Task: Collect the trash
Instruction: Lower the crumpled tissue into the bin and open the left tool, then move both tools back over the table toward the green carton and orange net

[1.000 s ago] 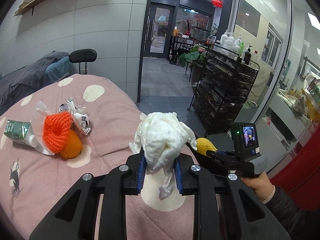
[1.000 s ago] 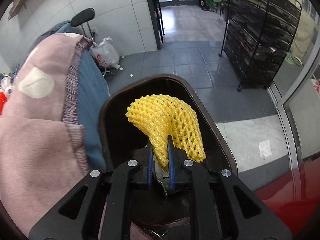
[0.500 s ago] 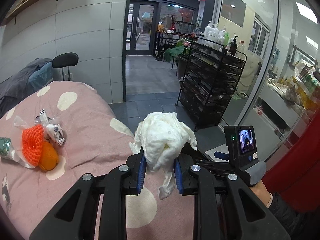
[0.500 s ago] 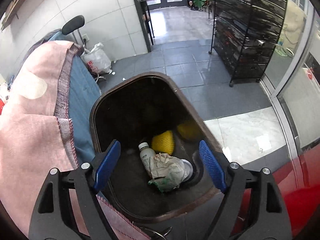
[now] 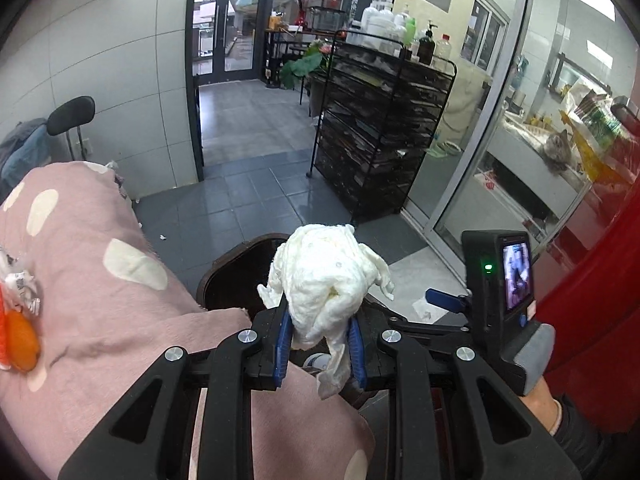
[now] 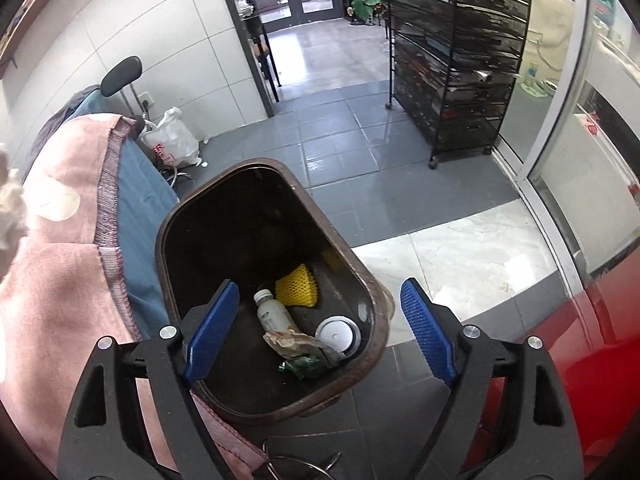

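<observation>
My left gripper is shut on a crumpled white tissue and hangs over the table's right edge. The dark rim of the trash bin shows just beyond it. My right gripper stands wide open above the brown bin, with nothing between its pads. In the bin lie a yellow foam net, a small bottle, a crumpled wrapper and a white round lid. An orange peel and wrappers lie on the table at the far left.
A pink spotted cloth covers the table beside the bin. A black wire rack stands on the tiled floor behind. A white plastic bag lies by a chair base. A red surface borders the right.
The right gripper opened and the yellow net fell into the bin. The left gripper carried the tissue rightward to the bin, and the table trash slid to the view's left edge.
</observation>
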{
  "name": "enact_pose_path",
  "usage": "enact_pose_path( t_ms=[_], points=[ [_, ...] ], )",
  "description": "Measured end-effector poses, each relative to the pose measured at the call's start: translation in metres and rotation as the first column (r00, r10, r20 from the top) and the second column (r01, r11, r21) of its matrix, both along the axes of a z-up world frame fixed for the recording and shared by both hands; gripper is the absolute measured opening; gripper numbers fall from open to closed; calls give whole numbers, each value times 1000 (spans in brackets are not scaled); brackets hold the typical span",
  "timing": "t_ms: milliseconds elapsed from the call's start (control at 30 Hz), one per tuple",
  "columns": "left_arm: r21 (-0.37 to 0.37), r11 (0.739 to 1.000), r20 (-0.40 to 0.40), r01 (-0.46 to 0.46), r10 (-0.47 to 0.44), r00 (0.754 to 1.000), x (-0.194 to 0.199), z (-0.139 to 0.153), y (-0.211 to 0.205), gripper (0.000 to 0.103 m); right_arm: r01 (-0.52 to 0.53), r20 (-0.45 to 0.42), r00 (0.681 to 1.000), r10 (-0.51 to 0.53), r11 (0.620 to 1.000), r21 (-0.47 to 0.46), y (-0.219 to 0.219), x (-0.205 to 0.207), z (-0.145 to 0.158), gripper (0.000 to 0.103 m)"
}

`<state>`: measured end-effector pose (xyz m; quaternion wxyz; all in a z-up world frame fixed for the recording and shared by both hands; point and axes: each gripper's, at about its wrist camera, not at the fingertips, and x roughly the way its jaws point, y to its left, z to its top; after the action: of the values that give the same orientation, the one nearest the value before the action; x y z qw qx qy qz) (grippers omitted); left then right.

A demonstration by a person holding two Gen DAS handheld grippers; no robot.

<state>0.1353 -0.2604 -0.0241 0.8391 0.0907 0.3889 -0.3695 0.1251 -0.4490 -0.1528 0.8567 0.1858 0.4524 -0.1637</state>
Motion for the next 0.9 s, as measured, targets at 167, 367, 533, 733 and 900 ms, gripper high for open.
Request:
enact_pose_path(
  t_ms=[167,367,533,733,900],
  points=[
    [38,999,-16,9,-9,1000,6,-11,-13,24,21,-5,1000,-21,1000,11,-7,-5,-3,82],
    [56,998,-27,17,-16,1000,6,-20,-20,36,29,-7,1000,-29,999,13,-11,-9,-4,83],
    [55,998,-14,18,-17,1000,5,-21,-19,71,34,-12,999,-34,999,18,-12,-9,-6,83],
    [58,998,17,7,-8,1000,2,-17,-19,89,43,-15,999,-43,999,14,-13,-9,-5,86],
    [50,999,37,1,-3,999,-3,-11,-11,93,44,-10,999,-44,999,9,-12,-10,-1,87]
  ],
)
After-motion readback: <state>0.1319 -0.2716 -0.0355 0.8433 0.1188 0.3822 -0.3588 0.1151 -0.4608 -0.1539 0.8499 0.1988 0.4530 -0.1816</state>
